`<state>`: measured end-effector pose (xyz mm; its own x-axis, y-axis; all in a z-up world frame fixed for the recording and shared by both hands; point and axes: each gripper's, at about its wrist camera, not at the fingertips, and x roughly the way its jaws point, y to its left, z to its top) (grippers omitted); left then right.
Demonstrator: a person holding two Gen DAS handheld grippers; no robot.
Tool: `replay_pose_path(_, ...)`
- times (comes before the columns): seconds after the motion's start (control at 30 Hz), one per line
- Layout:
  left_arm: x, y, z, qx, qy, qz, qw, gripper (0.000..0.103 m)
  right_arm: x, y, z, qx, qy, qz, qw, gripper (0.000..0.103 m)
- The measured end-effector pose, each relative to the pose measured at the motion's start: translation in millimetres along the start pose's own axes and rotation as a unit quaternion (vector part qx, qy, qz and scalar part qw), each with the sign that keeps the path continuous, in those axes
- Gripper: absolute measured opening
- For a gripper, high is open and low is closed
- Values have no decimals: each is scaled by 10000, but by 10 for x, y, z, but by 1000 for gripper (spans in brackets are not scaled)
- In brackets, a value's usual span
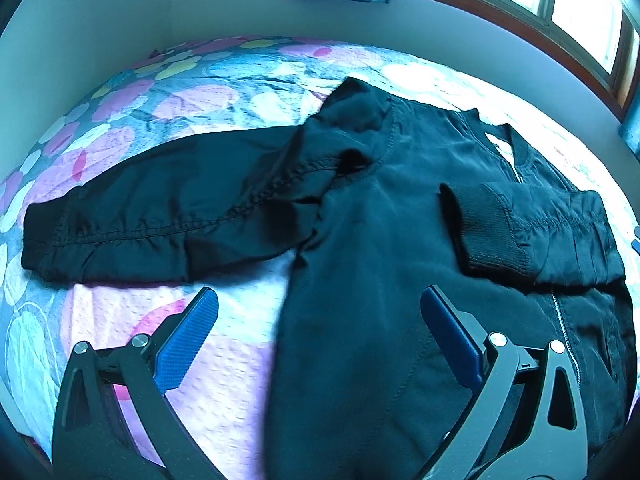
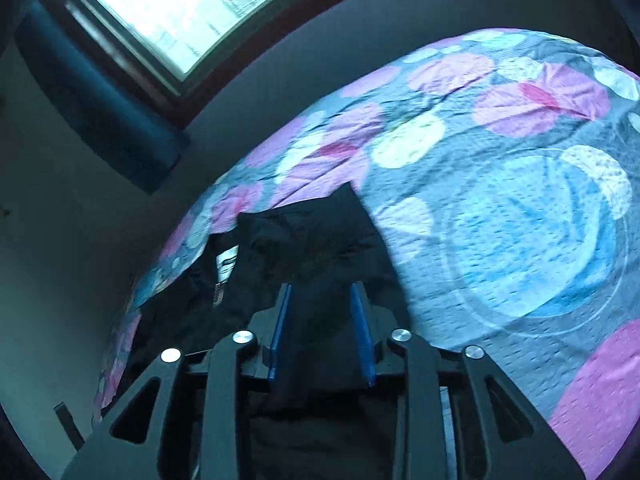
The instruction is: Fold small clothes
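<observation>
Black jacket [image 1: 360, 216] lies on bedspread [image 1: 132, 100], left tongs [image 1: 320, 300] spread above.

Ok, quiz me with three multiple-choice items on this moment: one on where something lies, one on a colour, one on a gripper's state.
1. Where does the folded-in sleeve's ribbed cuff lie?
A. on the jacket's front
B. hanging off the bed
C. under the curtain

2. What colour is the jacket?
A. red
B. black
C. white

3. How does the left gripper stand?
A. shut on the sleeve
B. shut on the bedspread
C. open, holding nothing

Key: 1 A, the cuff rests across the jacket's chest beside the zip. 2 B, the fabric is dark black against the flowered bedspread. 3 C, its fingers are spread wide above the jacket's hem and the bedspread with nothing between them.

The other sleeve lies stretched out flat on the bedspread.
</observation>
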<state>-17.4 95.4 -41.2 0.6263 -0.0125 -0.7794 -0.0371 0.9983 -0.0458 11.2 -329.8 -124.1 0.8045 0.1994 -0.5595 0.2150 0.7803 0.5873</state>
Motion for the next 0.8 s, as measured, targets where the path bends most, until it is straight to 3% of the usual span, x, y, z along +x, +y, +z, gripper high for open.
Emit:
replay_pose_path(0.1,-43,162,-18,-171,-24,55,9998,101,218,510,-204,-541,357,458,9968,39)
replay_pose_path(0.27,-154,533,-77,-489,-100,257,9984,101,774,1089,-600,-943,1275,1147,9807,39)
replay_pose_path(0.33,-179,726,-95,-647,-50,292,9975,101,924,1223,-737,-1127,1537,1244,9738,39)
replay_pose_path(0.47,-263,1286,-140,-1192,-45,438,9919,101,1210,1249,-1015,-1276,2044,1044,9649,40)
replay_pose_path(0.67,-376,2358,-124,-2152,-204,519,9750,101,1222,1197,-1049,-1092,2014,1320,9644,50)
replay_pose_path(0.8,-213,2990,-46,-2357,-189,115,9716,101,1202,1223,-1084,-1135,1958,1373,9643,55)
